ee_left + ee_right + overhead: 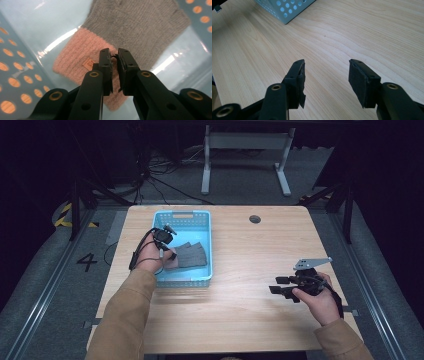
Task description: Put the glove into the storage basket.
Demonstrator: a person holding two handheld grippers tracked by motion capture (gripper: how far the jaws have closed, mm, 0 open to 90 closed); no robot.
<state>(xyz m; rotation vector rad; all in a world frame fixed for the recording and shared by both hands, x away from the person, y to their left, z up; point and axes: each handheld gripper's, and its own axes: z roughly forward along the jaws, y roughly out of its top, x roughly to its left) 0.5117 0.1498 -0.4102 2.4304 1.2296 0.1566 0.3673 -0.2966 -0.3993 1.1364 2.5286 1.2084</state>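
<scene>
A grey knit sock (189,255) with a pink cuff (75,58) lies flat on the floor of a light-blue perforated basket (182,213). My left gripper (170,251) reaches down into the basket from its left side. In the left gripper view its jaws (114,51) stand almost together over the pink cuff, with a fold of it pinched between the pads. My right gripper (276,285) hovers over the bare wood at the table's right, pointing left. Its jaws (327,62) are open with nothing between them.
The basket stands at the back left of a light wooden table (250,260); one of its corners (284,10) is visible beyond the right jaws. A round cable hole (255,219) sits near the table's far edge. Dark floor and a white desk frame (245,155) lie beyond.
</scene>
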